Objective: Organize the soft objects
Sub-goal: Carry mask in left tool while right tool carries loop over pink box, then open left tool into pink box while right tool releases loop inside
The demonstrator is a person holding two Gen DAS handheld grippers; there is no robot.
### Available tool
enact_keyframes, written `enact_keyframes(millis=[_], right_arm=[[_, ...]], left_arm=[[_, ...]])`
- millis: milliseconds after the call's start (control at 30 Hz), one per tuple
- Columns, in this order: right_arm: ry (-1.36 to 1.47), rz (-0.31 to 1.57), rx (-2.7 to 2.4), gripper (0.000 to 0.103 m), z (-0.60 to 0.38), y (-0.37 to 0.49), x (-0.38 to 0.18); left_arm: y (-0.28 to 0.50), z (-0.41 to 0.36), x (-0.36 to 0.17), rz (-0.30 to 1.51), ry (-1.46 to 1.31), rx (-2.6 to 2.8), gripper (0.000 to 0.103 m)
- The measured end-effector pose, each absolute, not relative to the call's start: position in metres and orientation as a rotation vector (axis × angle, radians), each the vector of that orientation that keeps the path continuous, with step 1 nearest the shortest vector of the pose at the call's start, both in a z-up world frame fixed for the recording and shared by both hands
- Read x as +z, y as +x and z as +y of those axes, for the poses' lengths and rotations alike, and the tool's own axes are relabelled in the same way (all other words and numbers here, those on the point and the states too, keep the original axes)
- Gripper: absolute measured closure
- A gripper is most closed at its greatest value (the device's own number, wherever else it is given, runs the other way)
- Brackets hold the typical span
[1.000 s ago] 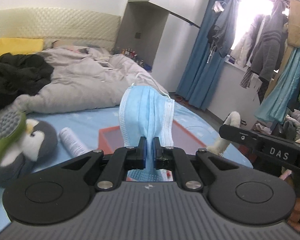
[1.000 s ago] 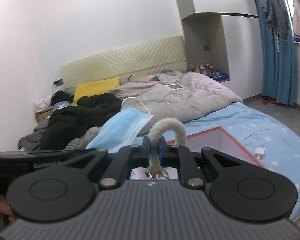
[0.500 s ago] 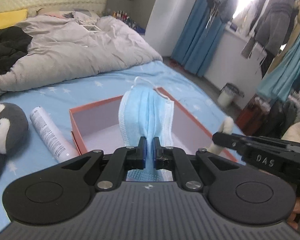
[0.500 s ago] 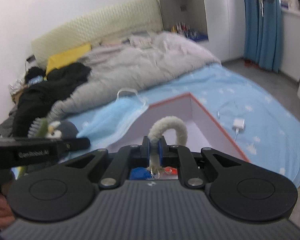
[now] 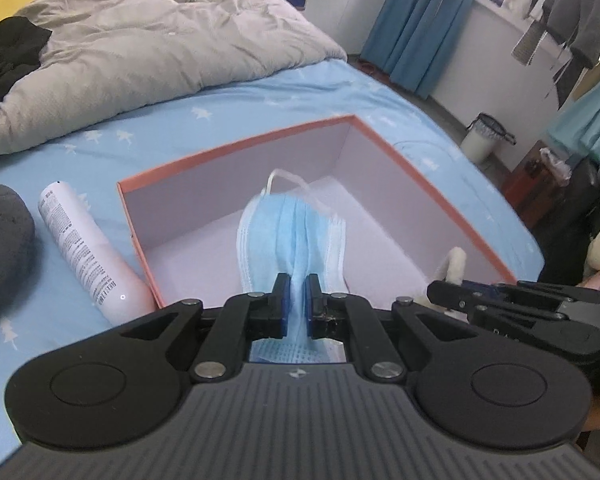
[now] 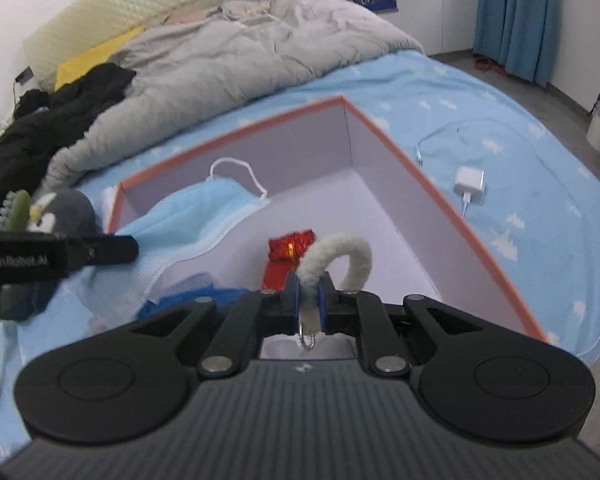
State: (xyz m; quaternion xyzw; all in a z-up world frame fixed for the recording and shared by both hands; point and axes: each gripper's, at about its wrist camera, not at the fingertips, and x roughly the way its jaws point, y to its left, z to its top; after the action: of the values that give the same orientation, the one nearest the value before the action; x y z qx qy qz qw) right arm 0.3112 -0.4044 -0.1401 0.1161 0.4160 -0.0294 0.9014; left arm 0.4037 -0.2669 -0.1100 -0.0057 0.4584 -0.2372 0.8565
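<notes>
My left gripper [image 5: 296,294] is shut on a blue face mask [image 5: 292,232] and holds it over the open orange box [image 5: 236,148] on the bed. The mask also shows in the right wrist view [image 6: 192,220], hanging over the box's left part. My right gripper [image 6: 309,296] is shut on a white fluffy loop [image 6: 340,256] with a metal ring, held over the box [image 6: 428,184] near its front. A red item [image 6: 288,248] and a blue item [image 6: 196,296] lie inside the box. The loop's tip shows in the left wrist view [image 5: 454,264].
A penguin plush [image 5: 0,240] and a white spray can [image 5: 88,248] lie left of the box. A grey duvet [image 5: 140,48] and black clothes [image 6: 60,104] fill the bed's far side. A white charger and cable [image 6: 470,180] lie right of the box. A bin [image 5: 484,140] stands on the floor.
Both grippers have tilted down and moved forward over the box, carrying the mask and the loop lower toward its inside. Both stay shut.
</notes>
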Motion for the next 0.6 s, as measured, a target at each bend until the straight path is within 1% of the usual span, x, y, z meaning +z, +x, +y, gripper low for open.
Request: enact_keyframes(millis=[200, 233, 267, 300, 333, 367, 433, 600], right_arm=[[0.236, 0.878, -0.077, 0.089, -0.408, 0.310, -0.149], [0.238, 0.877, -0.081, 0.089, -0.409, 0.310, -0.148], [0.241, 0.875, -0.087, 0.086, -0.410, 0.311, -0.148], [0.247, 0.875, -0.097, 0.081, -0.410, 0.310, -0.146], [0.251, 0.875, -0.103, 0.067, -0.411, 0.310, -0.146], [0.254, 0.871, -0.109, 0.055, -0.412, 0.308, -0.145], [0.244, 0.863, -0.113, 0.052, -0.411, 0.306, -0.141], [0.242, 0.796, -0.125, 0.052, -0.412, 0.289, -0.119]], left_arm=[[0.404, -0.269, -0.119, 0.977, 0.010, -0.503, 0.094], [0.403, -0.269, -0.119, 0.984, 0.007, -0.506, 0.090], [0.403, -0.269, -0.119, 0.992, 0.005, -0.509, 0.085], [0.403, -0.269, -0.118, 0.993, 0.004, -0.512, 0.067], [0.402, -0.268, -0.115, 0.984, 0.006, -0.508, 0.057], [0.400, -0.267, -0.111, 0.964, 0.015, -0.502, 0.050], [0.395, -0.265, -0.103, 0.939, 0.032, -0.505, 0.050], [0.374, -0.252, -0.068, 0.832, 0.043, -0.475, 0.050]])
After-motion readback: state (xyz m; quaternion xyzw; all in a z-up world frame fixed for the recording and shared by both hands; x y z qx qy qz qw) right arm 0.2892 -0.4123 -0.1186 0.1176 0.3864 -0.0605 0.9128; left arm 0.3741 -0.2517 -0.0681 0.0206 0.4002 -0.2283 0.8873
